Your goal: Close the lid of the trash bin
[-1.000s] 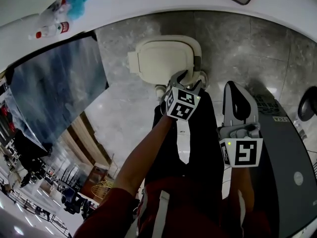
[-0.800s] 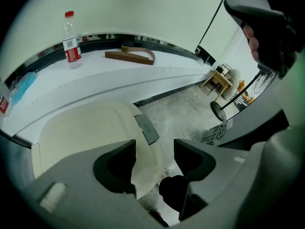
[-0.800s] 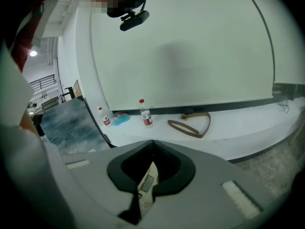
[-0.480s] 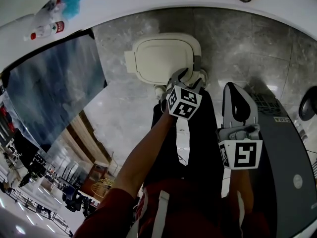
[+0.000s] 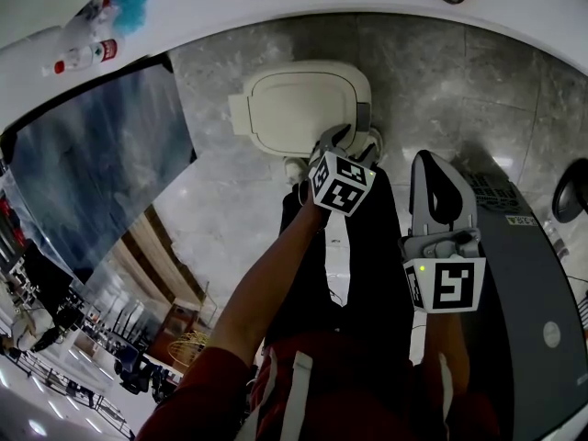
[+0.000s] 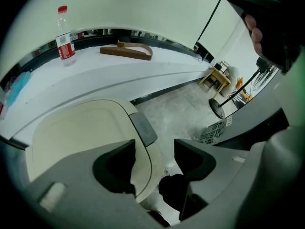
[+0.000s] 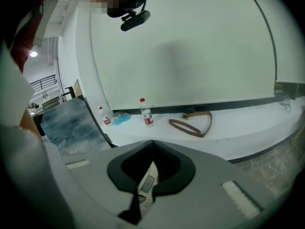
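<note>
- Lid [image 5: 299, 108] of cream plastic, a rounded rectangle, lies flat and shut on the trash bin [image 5: 294, 165]. In the head view its long axis runs left to right, with the grey tab [image 5: 363, 118] on its right end, beside the left gripper.
- Left gripper [image 5: 347, 141] hangs at the tab end of the lid. Its jaws are apart and clamp nothing; the lid's rim shows between them.
- Right gripper [image 5: 439, 168] is well apart from the bin, jaws together and empty.
- The bin stands on a grey marble floor [image 5: 441, 81] at the foot of a curved white worktop [image 5: 276, 7].
- On the worktop are two clear water bottles [image 7: 146, 112], a blue cloth [image 7: 121, 118] and a brown strap [image 7: 193, 125].
- A dark glossy panel [image 5: 92, 163] leans to the left.
</note>
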The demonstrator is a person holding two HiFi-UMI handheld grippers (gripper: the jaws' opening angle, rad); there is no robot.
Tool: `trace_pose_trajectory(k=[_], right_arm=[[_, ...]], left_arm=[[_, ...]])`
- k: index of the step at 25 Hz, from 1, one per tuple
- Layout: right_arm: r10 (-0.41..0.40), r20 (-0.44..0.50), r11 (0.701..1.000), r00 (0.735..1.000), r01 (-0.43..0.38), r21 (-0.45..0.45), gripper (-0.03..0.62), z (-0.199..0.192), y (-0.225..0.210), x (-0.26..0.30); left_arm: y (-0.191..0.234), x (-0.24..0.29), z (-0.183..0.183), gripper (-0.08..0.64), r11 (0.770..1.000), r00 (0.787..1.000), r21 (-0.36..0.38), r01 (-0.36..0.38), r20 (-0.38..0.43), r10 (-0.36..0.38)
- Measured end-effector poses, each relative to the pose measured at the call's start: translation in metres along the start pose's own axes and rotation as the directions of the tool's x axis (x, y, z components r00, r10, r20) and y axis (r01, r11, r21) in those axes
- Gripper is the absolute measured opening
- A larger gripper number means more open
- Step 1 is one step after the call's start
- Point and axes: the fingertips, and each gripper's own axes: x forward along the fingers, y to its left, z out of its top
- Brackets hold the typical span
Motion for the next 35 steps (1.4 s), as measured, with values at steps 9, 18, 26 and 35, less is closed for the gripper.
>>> trace_pose_trajectory(k=[9, 18, 26, 35], right_arm=[[-0.007, 0.03, 0.999, 1.0, 0.008, -0.038, 0.0, 0.026, 0.008, -0.008], [0.01, 0.116, 0.994, 0.993, 0.003, -0.11, 0.0, 0.09, 0.045, -0.033], [0.004, 0.174, 0.982, 0.985, 0.029, -0.185, 0.0, 0.14, 0.089, -0.066], [-0.002, 0.267, 0.961, 0.964, 0.075, -0.266, 0.0, 0.204, 0.148, -0.112]], left_arm=[[0.008, -0.034, 0.014, 0.262, 1.0, 0.999, 0.013, -0.024, 0.034, 0.024], [0.017, -0.126, 0.031, 0.262, 0.996, 0.986, -0.012, -0.088, 0.138, 0.088], [0.021, -0.25, 0.059, 0.262, 0.983, 0.917, -0.081, -0.164, 0.355, 0.183], [0.038, -0.43, 0.091, 0.261, 0.949, 0.732, -0.126, -0.289, 0.61, 0.304]])
